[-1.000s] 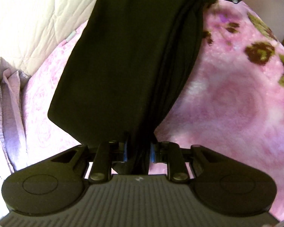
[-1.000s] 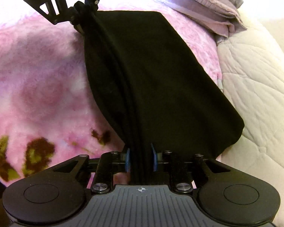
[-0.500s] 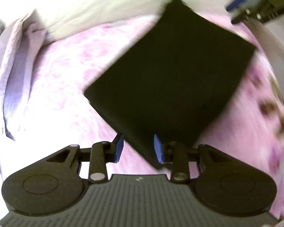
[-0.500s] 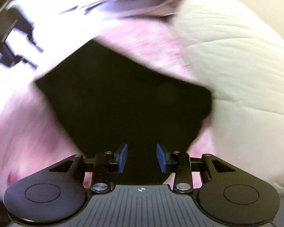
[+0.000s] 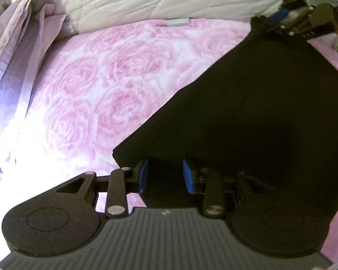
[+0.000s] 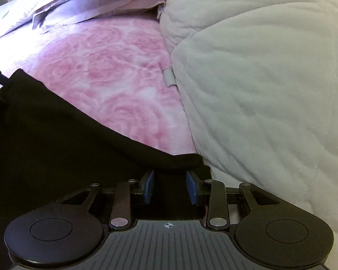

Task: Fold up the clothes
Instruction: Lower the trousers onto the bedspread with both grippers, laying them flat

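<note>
The black cloth (image 5: pixel 247 117) is laid flat on the pink blanket (image 5: pixel 106 85). The left gripper (image 5: pixel 165 175) is held with pads apart over the cloth's near corner. The right gripper (image 6: pixel 170 187) is likewise spread over another corner, the white quilt (image 6: pixel 259 78) just to its right.

1. No legible text, brand, number or label appears in either view.
2. Small grey tag (image 5: pixel 177 21) at the blanket edge: blank as far as can be told.
3. Right gripper body: one crosshair mark (image 6: pixel 168 225), a symbol only.
</note>
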A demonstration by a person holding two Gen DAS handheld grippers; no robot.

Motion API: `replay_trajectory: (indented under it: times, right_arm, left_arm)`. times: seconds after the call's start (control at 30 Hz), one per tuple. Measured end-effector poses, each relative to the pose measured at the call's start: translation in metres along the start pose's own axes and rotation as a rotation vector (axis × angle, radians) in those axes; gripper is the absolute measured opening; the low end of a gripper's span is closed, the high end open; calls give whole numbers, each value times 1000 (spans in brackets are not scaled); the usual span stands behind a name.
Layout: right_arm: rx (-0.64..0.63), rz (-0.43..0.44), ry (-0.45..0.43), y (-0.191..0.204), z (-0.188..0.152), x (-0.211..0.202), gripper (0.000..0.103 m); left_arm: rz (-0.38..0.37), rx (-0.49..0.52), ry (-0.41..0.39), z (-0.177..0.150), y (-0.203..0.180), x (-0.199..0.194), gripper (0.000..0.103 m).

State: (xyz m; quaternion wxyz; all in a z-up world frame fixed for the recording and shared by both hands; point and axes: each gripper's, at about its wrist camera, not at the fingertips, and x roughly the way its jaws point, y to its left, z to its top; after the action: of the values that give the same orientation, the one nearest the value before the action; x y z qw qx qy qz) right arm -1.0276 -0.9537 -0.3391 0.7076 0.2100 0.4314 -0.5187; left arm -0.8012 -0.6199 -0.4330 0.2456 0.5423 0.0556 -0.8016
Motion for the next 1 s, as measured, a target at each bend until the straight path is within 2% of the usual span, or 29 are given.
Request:
replay_trajectory:
  times: [0.13, 0.2, 0.3, 0.4, 0.47, 0.53, 0.67, 0.83, 0.9, 1.0]
  right_arm:
    - [59, -7, -24, -2, -4, -24, 35]
    - [97, -16, -56, 2, -8, -42, 35]
    - [137, 1, -66, 16, -18, -53, 35]
    - [157, 31, -9, 32, -35, -42, 35]
    - [188, 46, 7, 37, -48, -35, 35]
    - [221, 37, 8, 38, -55, -36, 35]
    - [243, 22, -1, 49, -62, -69, 35]
    - [225, 79, -17, 85, -78, -117, 35]
    - [221, 97, -3, 99, -88, -125, 35]
    - [215, 117, 62, 114, -102, -111, 35]
  left_arm:
    - [-27, -107, -69, -5, 14, -28, 29]
    - [-26, -202, -92, -6, 27, -32, 18]
    - [-28, -293, -45, -6, 43, -8, 14]
    - [-41, -340, 3, -8, 54, 23, 15]
    - [-40, -356, 7, -8, 61, 31, 19]
    - [-48, -359, 17, -8, 65, 27, 20]
    - [-31, -347, -5, -21, 65, -6, 19]
    - [-143, -330, -44, -66, 39, -57, 19]
    - [-178, -285, -3, -83, 19, -56, 20]
    - [-171, -218, 77, -101, -4, -26, 20]
